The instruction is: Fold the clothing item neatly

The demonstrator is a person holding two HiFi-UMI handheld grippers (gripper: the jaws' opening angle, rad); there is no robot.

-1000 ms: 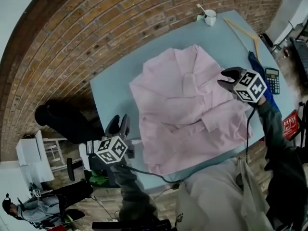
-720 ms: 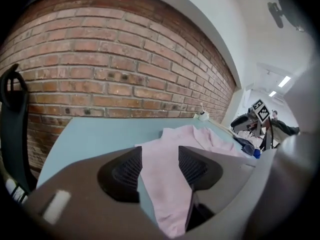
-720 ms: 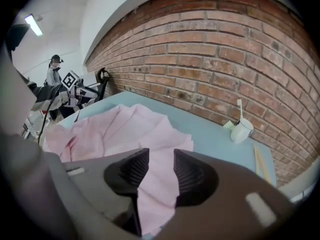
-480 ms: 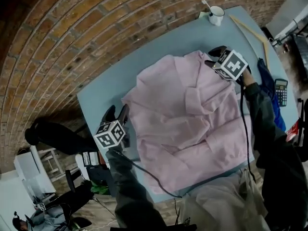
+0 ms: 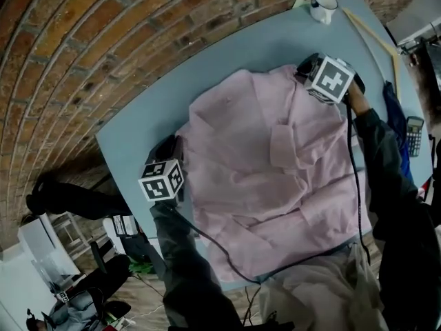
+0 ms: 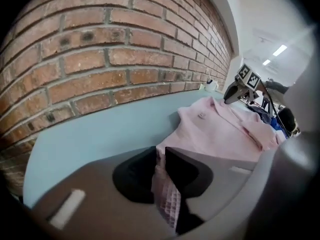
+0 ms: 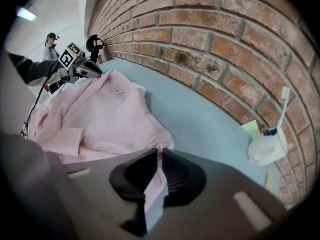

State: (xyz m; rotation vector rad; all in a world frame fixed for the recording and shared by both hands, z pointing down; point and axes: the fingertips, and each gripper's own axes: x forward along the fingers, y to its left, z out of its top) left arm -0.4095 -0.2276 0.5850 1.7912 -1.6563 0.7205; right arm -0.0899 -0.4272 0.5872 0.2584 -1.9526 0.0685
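On the blue counter point(image 5: 138, 126), the pink shirt point(image 5: 262, 164) lies spread but rumpled, and the left tongs point(image 6: 159, 159) and right tongs point(image 7: 159, 160), both just closed on thin pinches at two of its corners, risk losing the cloth if the lift is abrupt.

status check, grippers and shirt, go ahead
Left gripper, right gripper: fingers just closed, each pinching pink shirt at wall-side edge. Shirt spread on blue table. Mug, calculator clear of it.
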